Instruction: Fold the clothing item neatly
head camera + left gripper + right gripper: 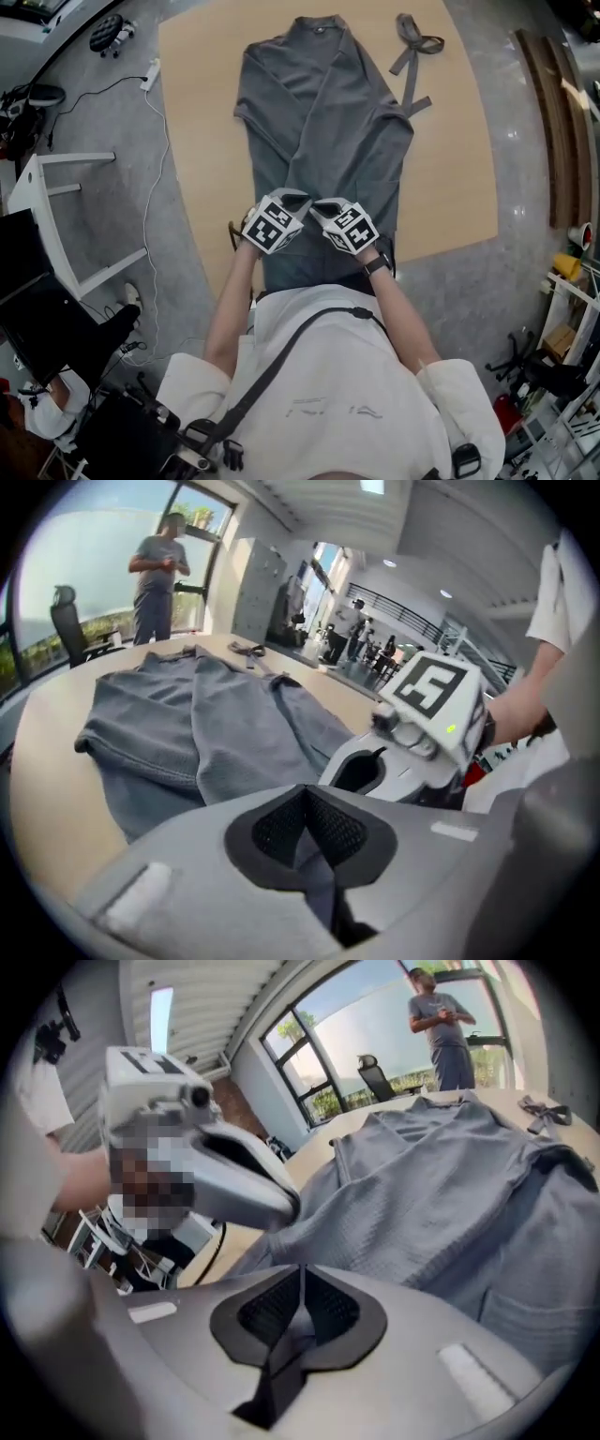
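A grey robe-like garment (pixel 328 122) lies flat on the wooden table (pixel 206 112), collar at the far end and both sleeves folded across its front. Its loose belt (pixel 412 47) lies beside it at the far right. My left gripper (pixel 292 197) and right gripper (pixel 324 204) sit close together at the near hem, above the table's front edge. In the left gripper view the left gripper (pixel 305 803) is shut with grey cloth pinched between its pads. The right gripper (pixel 300 1288) is likewise shut on a fold of the garment (pixel 450 1204).
A person (pixel 159 574) stands beyond the table's far end, next to an office chair (pixel 66 621). On the floor, a white frame (pixel 56 216) and a power strip with cable (pixel 150 73) lie at the left, and long wooden strips (pixel 553 122) at the right.
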Available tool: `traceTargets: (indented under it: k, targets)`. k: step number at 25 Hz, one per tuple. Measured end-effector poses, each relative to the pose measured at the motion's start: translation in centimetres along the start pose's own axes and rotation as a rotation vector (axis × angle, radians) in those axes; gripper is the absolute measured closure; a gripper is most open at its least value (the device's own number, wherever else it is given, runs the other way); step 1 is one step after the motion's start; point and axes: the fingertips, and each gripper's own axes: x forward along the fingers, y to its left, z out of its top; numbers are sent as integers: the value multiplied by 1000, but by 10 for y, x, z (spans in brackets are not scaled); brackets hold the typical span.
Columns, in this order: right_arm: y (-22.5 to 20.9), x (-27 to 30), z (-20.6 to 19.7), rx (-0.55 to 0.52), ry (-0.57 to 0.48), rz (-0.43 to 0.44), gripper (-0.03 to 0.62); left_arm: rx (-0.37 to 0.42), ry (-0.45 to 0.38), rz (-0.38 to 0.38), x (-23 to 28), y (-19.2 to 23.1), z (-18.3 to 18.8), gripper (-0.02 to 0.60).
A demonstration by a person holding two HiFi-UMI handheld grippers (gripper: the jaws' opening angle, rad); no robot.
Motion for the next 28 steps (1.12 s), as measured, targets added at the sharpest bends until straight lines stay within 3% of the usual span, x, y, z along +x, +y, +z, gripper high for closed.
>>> traceTargets:
  k: [4, 7, 11, 16, 19, 22, 28]
  targets:
    - [-27, -52, 27, 111, -191, -18, 579, -52, 89, 41, 31, 16, -12, 576]
    - [-78, -101, 36, 176, -274, -113, 579, -12, 109, 65, 44, 19, -3, 575]
    - [-170, -161, 59, 180, -340, -291, 579, 50, 3, 84, 49, 22, 58, 575]
    - [-297, -215, 117, 151, -411, -490, 532, 40, -161, 46, 59, 29, 150, 577]
    - [-364, -227, 158, 71, -394, -588, 515, 35, -230, 37, 68, 37, 194, 577]
    - [-418, -216, 194, 2, -334, -623, 493, 16, -281, 23, 78, 46, 227, 577]
    - [-503, -170, 229, -88, -183, -660, 403, -3, -279, 17, 97, 60, 248, 577]
